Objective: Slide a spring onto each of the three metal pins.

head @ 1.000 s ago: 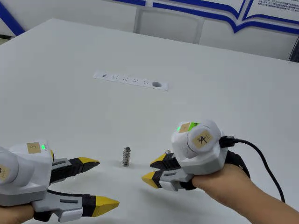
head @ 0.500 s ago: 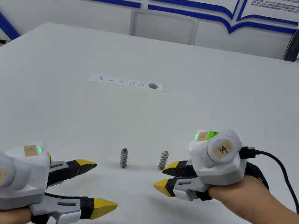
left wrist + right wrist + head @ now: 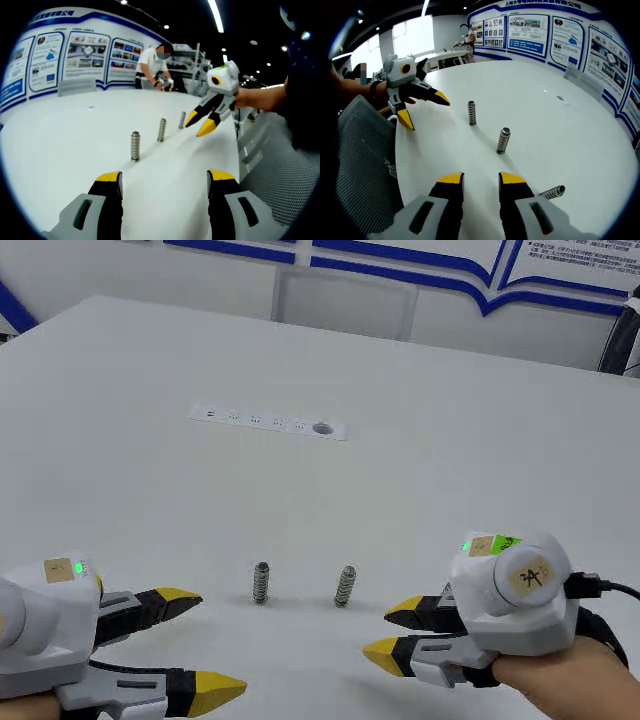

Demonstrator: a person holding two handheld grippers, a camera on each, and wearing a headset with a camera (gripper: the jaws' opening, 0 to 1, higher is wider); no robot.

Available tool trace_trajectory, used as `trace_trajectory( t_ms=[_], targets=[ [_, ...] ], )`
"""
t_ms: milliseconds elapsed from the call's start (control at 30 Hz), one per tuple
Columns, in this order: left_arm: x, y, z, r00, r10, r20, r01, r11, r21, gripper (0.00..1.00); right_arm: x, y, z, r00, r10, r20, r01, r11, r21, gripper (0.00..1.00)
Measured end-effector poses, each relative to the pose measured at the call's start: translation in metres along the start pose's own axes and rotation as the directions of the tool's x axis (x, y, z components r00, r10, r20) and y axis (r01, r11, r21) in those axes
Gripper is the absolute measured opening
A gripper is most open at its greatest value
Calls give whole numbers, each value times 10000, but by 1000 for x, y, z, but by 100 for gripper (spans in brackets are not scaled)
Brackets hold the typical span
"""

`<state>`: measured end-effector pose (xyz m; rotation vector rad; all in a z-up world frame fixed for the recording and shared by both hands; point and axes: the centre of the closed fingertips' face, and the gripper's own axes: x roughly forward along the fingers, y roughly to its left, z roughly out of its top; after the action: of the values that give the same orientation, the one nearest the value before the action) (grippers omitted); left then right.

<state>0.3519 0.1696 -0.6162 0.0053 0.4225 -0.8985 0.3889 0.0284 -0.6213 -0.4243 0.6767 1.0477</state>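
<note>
Left hand-held gripper (image 3: 216, 640) spread wide, empty; right hand-held gripper (image 3: 380, 632) seemingly narrower, empty

White, yellow-tipped left gripper (image 3: 205, 640) held low, jaws spread wide, nothing between them; matching right gripper (image 3: 392, 630) points toward it, jaws parted less; bare hand (image 3: 560, 685) grips its rear.

Counted three pins in a row toward the table's (image 3: 450, 470) near edge, each sleeved in one spring: near pin (image 3: 135, 145), middle pin (image 3: 161, 129), far pin (image 3: 182, 120). Counted two grippers: left gripper (image 3: 218, 640), right gripper (image 3: 378, 631). Counted one power strip (image 3: 267, 421) toward the far edge.
</note>
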Motion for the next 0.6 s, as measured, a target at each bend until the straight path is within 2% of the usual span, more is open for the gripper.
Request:
trace_trajectory(
  t_ms=[400, 600],
  targets=[
    [1, -4, 0, 10000, -48, -26, 48, 10000, -5, 70, -24, -15, -19, 9982, -585, 136, 575, 9962, 654, 31],
    [1, -5, 0, 10000, -59, -12, 59, 10000, -5, 71, -34, -19, -26, 9966, -802, 189, 787, 9945, 695, 34]
  ],
)
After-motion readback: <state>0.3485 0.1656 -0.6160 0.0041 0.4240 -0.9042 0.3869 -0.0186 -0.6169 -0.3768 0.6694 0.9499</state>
